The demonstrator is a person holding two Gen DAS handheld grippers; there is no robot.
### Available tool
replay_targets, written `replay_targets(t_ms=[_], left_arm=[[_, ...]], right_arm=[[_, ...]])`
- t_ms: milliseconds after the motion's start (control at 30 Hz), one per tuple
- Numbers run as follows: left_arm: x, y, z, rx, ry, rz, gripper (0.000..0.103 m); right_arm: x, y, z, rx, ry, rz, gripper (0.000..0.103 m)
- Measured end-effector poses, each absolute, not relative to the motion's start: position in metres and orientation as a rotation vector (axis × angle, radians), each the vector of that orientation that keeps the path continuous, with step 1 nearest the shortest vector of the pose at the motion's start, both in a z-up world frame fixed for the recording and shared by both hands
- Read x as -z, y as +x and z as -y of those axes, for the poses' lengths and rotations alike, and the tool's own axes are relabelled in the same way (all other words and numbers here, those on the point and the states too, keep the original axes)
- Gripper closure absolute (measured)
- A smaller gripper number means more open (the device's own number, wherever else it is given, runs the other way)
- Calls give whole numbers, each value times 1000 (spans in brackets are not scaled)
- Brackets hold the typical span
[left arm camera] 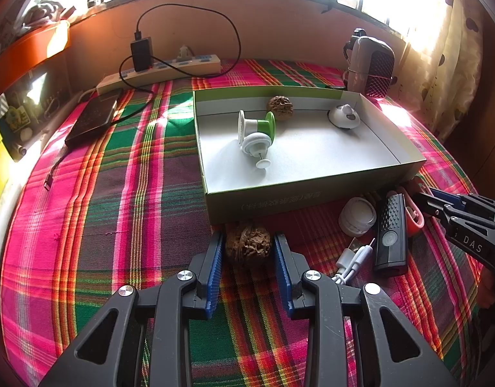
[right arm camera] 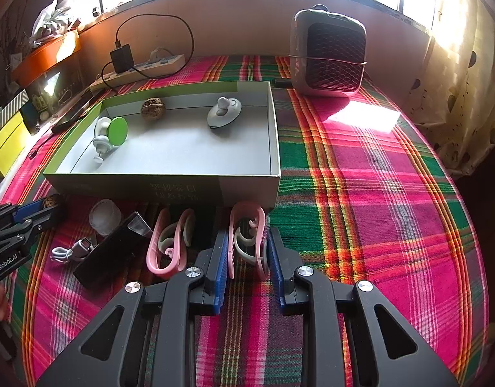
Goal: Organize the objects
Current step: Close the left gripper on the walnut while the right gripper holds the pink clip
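Note:
A shallow green-and-white box (left arm camera: 312, 193) (right arm camera: 170, 187) on the plaid cloth holds a walnut (left arm camera: 280, 107), a green-and-white gadget (left arm camera: 257, 133) and a round white piece (left arm camera: 344, 116). My left gripper (left arm camera: 249, 258) is open, its blue fingers either side of a second walnut (left arm camera: 247, 245) lying in front of the box. My right gripper (right arm camera: 249, 251) is open around a pink clip (right arm camera: 249, 235); a second pink clip (right arm camera: 170, 242) lies to its left.
In front of the box lie a white cap (left arm camera: 357, 216), a black device (left arm camera: 391, 232) and a white cable adapter (left arm camera: 352, 259). A power strip (left arm camera: 160, 71), a phone (left arm camera: 92, 117) and a small heater (right arm camera: 328, 51) stand behind the box.

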State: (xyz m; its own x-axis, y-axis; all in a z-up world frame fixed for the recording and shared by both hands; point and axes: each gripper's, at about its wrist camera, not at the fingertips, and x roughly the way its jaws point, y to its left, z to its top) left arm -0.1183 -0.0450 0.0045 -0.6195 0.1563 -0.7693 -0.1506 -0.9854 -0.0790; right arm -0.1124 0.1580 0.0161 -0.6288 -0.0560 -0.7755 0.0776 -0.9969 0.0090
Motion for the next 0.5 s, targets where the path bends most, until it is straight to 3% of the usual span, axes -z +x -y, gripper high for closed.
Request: replay_targets(t_ms=[500], left_arm=[[-11,-114,49,-2693,-1248,14,75]], right_arm=[[-19,-105,-159,2772,1302,-5,79]])
